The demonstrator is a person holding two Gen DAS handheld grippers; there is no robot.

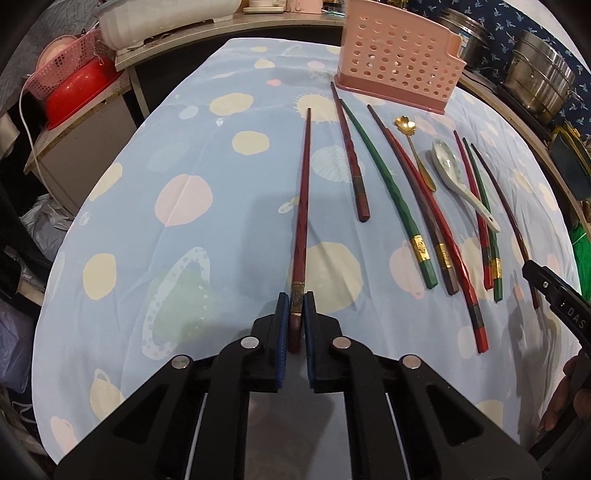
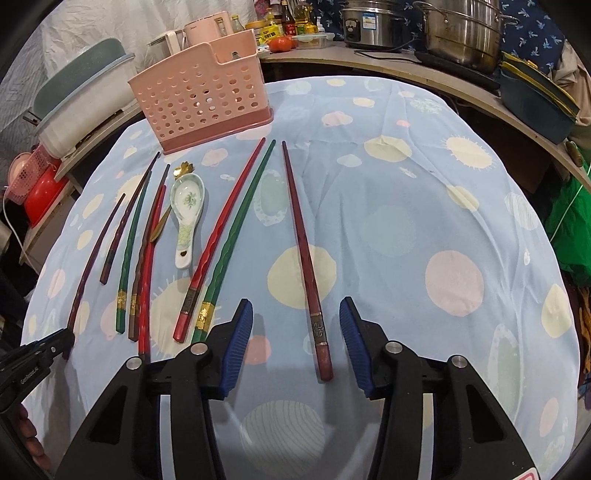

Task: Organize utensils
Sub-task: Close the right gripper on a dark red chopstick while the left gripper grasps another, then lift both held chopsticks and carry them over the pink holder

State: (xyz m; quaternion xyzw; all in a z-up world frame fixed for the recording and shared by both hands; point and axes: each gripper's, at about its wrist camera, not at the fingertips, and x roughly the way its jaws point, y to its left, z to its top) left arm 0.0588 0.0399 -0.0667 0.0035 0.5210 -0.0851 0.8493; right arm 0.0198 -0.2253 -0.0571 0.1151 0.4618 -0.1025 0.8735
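My left gripper (image 1: pixel 296 295) is shut on the butt end of a dark red chopstick (image 1: pixel 303 206), which lies on the blue dotted cloth (image 1: pixel 184 184) pointing away. My right gripper (image 2: pixel 295 302) stands open astride the butt of another dark red chopstick (image 2: pixel 306 258). That chopstick lies nearer the right pad, and neither pad touches it. Between the two lie several green, red and brown chopsticks (image 2: pixel 236 236), a white ceramic spoon (image 2: pixel 186 206) and a gold spoon (image 1: pixel 406 125). A pink perforated utensil holder (image 1: pixel 399 62) (image 2: pixel 199 99) stands upright at the cloth's far side.
Steel pots (image 2: pixel 461 33) and bottles stand on a curved bench behind the table. A red bowl (image 1: pixel 77 92) and pink basket sit on a low shelf at the left. A person's hand (image 1: pixel 561 398) shows at the lower right edge.
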